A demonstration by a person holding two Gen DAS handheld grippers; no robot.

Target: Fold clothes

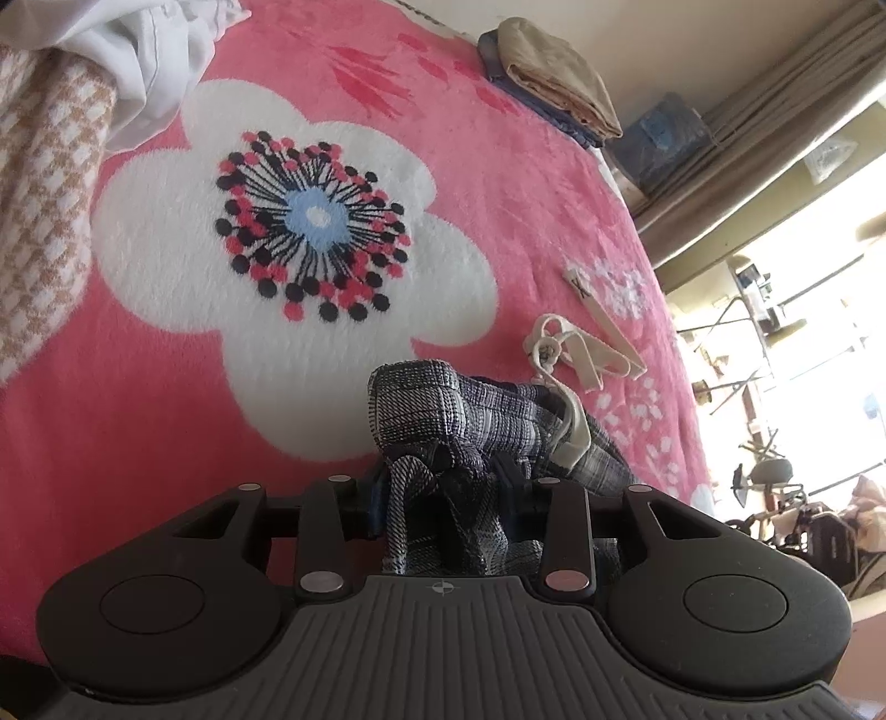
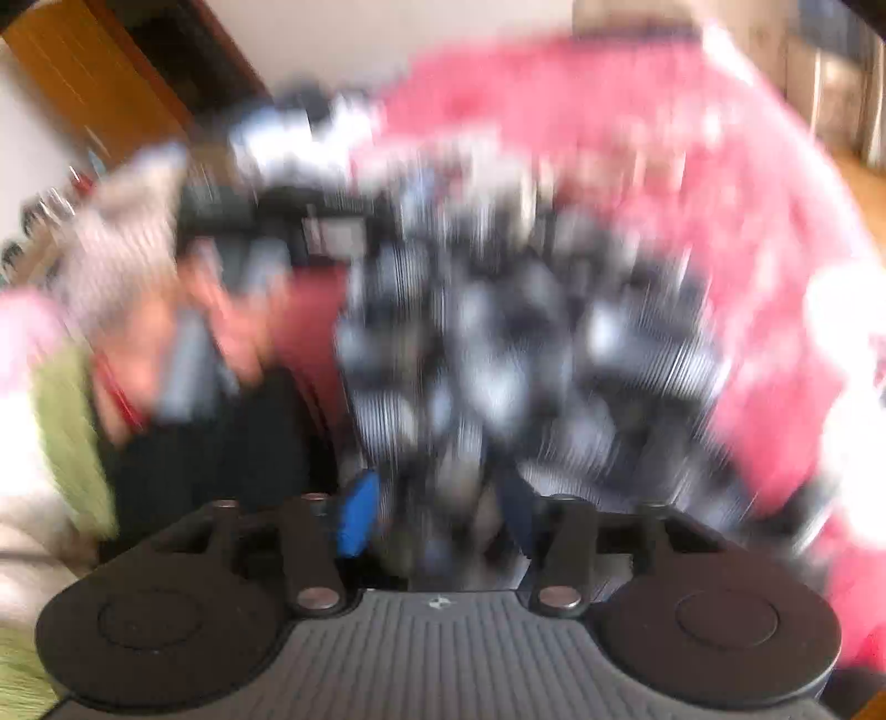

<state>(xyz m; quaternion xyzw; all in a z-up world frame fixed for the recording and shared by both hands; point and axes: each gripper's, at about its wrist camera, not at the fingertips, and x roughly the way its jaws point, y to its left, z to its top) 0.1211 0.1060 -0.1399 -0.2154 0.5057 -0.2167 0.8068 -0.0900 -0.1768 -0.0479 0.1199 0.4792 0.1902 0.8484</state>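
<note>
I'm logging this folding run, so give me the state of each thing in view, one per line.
left gripper: shut on the plaid garment.
plaid garment: bunched, unfolded, on the blanket.
right gripper: blurred, plaid cloth between its fingers; grip unclear.
tan cloth: folded, stacked on a blue piece.
white garment: crumpled, unfolded.
white strap: loose on the pink blanket.

One mark is legible: a dark "X"-like character on the end of a white strap tag (image 1: 580, 281) lying on the pink blanket (image 1: 526, 183). A small crosshair symbol (image 1: 441, 588) is moulded on the ribbed grey housing of the left tool. The right wrist view is motion-blurred; no text is readable there.
</note>
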